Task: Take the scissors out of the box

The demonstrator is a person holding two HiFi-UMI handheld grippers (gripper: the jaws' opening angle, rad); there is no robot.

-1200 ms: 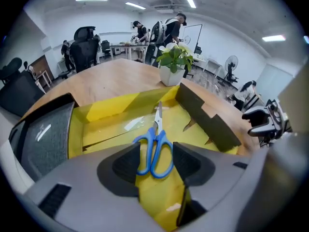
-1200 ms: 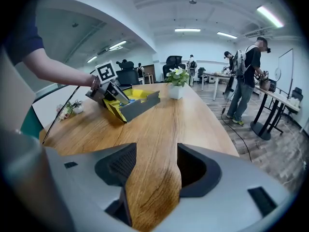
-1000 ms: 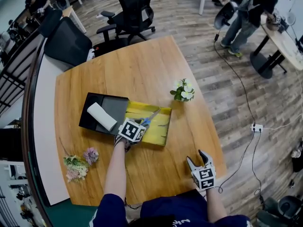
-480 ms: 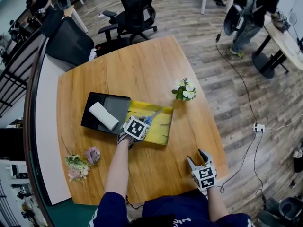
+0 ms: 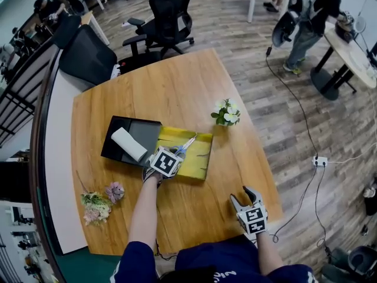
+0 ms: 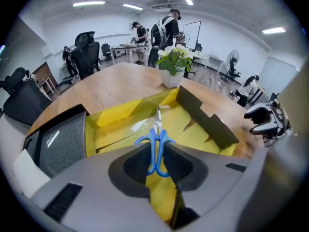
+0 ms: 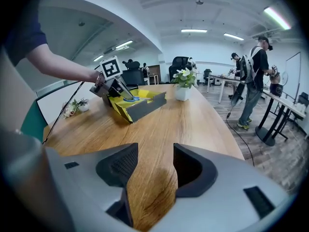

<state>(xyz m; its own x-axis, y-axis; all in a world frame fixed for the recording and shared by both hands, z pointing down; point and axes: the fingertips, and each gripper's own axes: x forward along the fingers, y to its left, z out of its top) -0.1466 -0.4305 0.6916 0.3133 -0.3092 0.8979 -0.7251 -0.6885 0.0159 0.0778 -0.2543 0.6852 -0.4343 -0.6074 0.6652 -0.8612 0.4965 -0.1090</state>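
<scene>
Blue-handled scissors [image 5: 184, 147] lie in the open yellow box [image 5: 199, 165] in the middle of the wooden table. In the left gripper view the scissors [image 6: 157, 138] point away from me, blades toward the far wall of the yellow box [image 6: 118, 127]. My left gripper [image 5: 175, 152] reaches down into the box; its jaws are closing, and the left gripper [image 6: 157, 159] has both pads against the blue handle loops. My right gripper [image 5: 242, 194] hovers open near the table's front right edge, the right gripper [image 7: 154, 166] with only bare wood between its jaws.
A black tray [image 5: 148, 131] with a white roll [image 5: 128, 144] adjoins the box's left side. A small pot of white flowers [image 5: 227, 114] stands right of the box. Dried flowers [image 5: 97, 204] lie front left. Office chairs and people stand beyond the table.
The left gripper's jaws have closed in around the scissors' handles, with the hand shifting slightly in the box. The right gripper has stayed put.
</scene>
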